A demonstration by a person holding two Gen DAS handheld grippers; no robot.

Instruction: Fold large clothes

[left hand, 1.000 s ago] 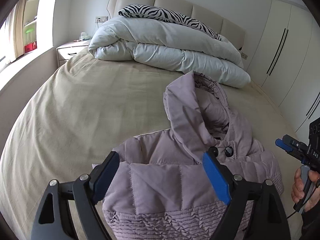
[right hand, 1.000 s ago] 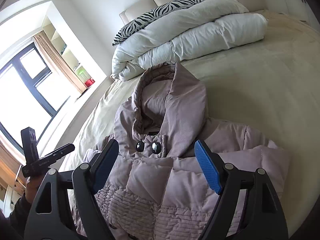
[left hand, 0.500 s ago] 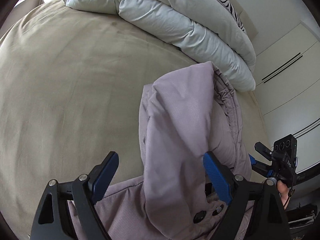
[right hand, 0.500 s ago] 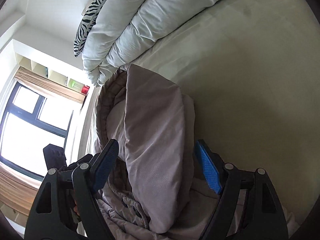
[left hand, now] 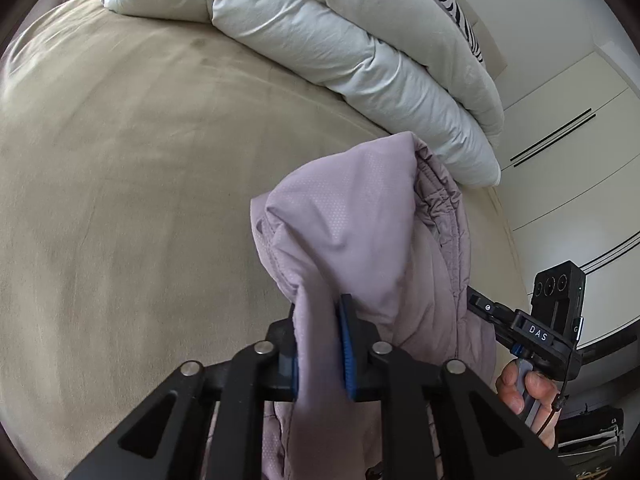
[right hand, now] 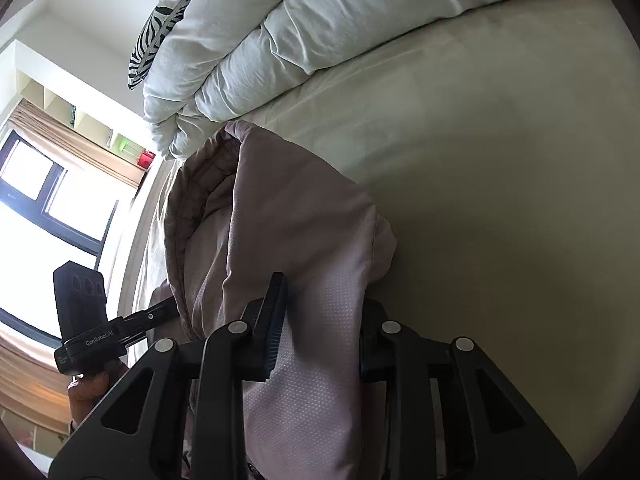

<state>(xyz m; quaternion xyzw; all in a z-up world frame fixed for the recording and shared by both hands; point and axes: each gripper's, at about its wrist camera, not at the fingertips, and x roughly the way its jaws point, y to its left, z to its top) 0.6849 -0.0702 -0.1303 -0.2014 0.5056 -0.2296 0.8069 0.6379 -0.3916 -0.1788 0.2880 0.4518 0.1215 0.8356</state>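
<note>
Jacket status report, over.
Left gripper shut on jacket. Right gripper shut on its hood. Duvet beyond, apart, not in the way.

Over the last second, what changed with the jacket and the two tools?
Both tools went from open above the jacket to shut on its hood: the left tool clamps a fold of the hood, and the right tool pinches the same hood from the other side. Both moved in toward it. The folded duvet and the bed stayed as they were.
</note>
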